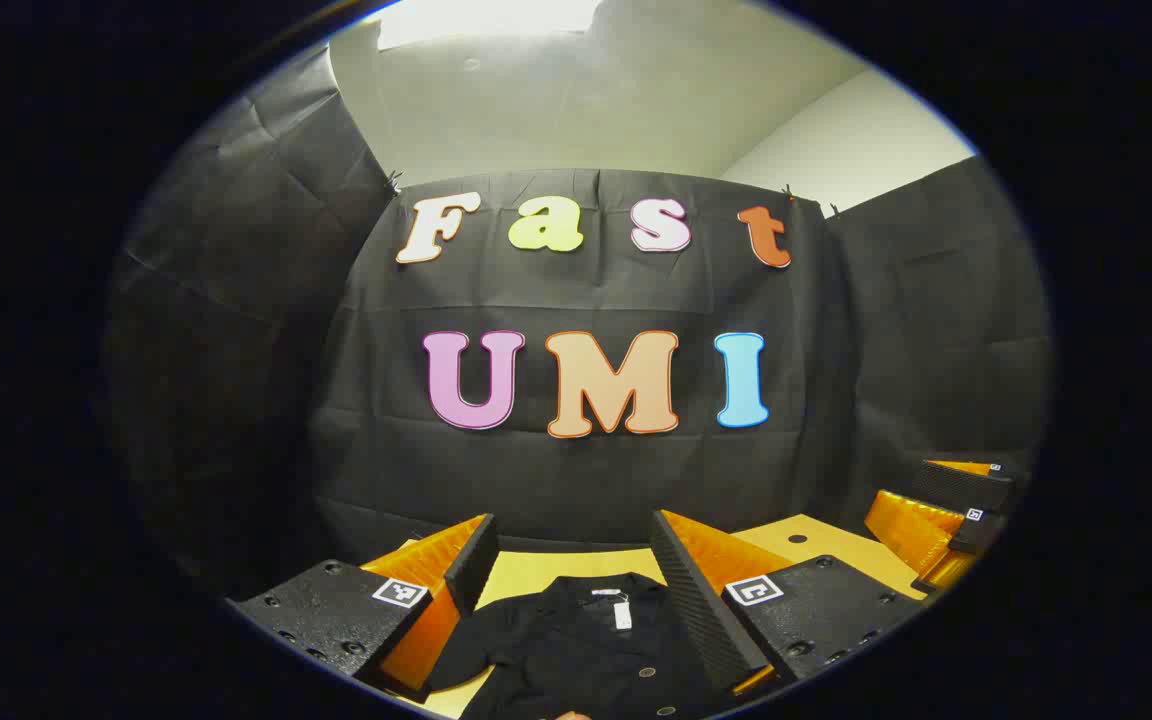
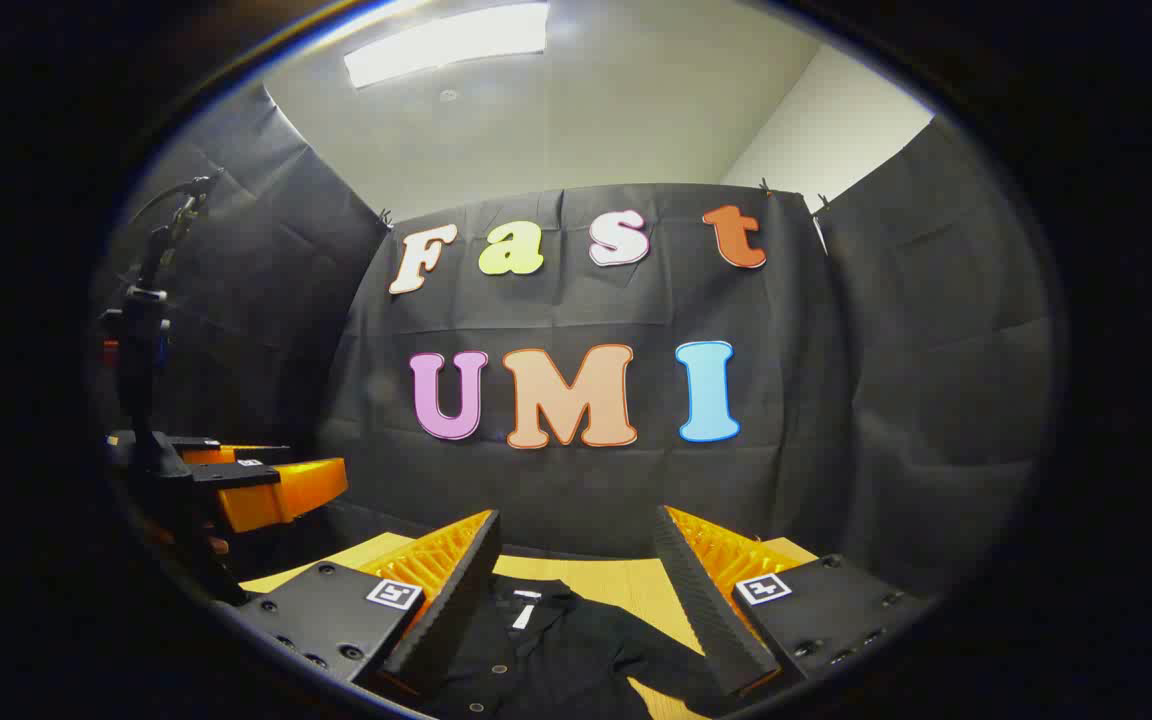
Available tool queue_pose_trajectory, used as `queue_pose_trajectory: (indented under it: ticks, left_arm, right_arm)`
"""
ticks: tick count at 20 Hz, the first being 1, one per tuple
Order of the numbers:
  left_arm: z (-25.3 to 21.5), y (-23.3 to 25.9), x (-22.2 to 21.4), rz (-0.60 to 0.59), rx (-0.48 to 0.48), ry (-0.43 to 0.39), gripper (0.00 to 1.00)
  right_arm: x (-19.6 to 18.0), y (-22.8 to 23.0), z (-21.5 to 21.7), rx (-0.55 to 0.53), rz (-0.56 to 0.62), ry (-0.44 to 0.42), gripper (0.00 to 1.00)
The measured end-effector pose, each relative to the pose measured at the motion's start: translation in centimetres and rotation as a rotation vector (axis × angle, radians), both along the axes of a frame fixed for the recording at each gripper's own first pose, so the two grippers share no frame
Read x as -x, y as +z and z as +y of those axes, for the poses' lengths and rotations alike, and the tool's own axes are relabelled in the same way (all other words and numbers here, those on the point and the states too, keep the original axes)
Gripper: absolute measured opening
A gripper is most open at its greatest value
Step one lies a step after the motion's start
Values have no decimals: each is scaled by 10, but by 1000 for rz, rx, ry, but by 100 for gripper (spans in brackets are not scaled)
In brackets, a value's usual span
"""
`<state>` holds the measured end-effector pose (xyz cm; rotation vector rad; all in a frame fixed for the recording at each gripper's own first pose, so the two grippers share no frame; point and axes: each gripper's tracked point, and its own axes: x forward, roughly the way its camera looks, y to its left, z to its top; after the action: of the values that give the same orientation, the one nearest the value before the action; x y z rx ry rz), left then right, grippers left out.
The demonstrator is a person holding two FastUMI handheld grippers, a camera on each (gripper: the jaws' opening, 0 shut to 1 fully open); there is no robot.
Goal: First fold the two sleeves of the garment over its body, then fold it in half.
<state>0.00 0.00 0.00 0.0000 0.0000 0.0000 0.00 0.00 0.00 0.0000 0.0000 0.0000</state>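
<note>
A black buttoned shirt (image 1: 576,640) with a white neck tag lies flat on the wooden table (image 1: 536,570), collar toward the far wall. My left gripper (image 1: 571,535) hovers above it, open, with nothing between its fingers. In the right gripper view the same shirt (image 2: 546,650) lies below my right gripper (image 2: 576,530), which is also open and holds nothing; one sleeve spreads to the right toward the table's bare wood (image 2: 646,585). The right gripper (image 1: 946,510) appears at the right edge of the left gripper view, and the left gripper (image 2: 256,485) at the left of the right gripper view.
A black stand with a pole (image 2: 146,330) rises at the left in the right gripper view. The black cloth wall (image 1: 596,470) closes off the far side of the table.
</note>
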Motion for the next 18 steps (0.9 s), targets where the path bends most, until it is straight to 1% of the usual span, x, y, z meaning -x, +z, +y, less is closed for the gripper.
queue_pose_trajectory:
  ticks: [1,2,3,4,5,6,7,8,11,13,14,18]
  left_arm:
    - [-3,3,0,-4,2,-9,92]
    - [-4,6,-1,-12,-2,-14,92]
    - [-5,9,-2,-18,-5,-15,92]
    - [-6,10,-1,-23,-2,-18,92]
    - [-9,11,-1,-25,3,-24,92]
    - [-12,10,0,-26,7,-29,92]
    - [-14,10,1,-25,9,-32,92]
    - [-15,8,1,-24,12,-35,92]
    - [-18,5,4,-16,6,-35,92]
    - [-14,1,4,-7,-10,-22,92]
    - [-11,-1,4,-4,-11,-12,92]
    - [0,-9,6,25,-1,47,92]
  right_arm:
    - [0,2,1,-2,-3,2,95]
    - [1,3,1,0,-9,2,98]
    - [4,5,1,6,-15,1,98]
    - [5,6,2,12,-19,2,95]
    - [7,5,3,15,-21,4,97]
    - [8,5,4,17,-20,8,97]
    - [11,3,4,19,-18,10,95]
    - [11,2,5,21,-16,11,98]
    - [13,-5,5,14,-5,15,98]
    - [12,-12,6,2,14,26,99]
    - [11,-15,6,-3,22,33,98]
    - [4,-24,7,-16,47,62,98]
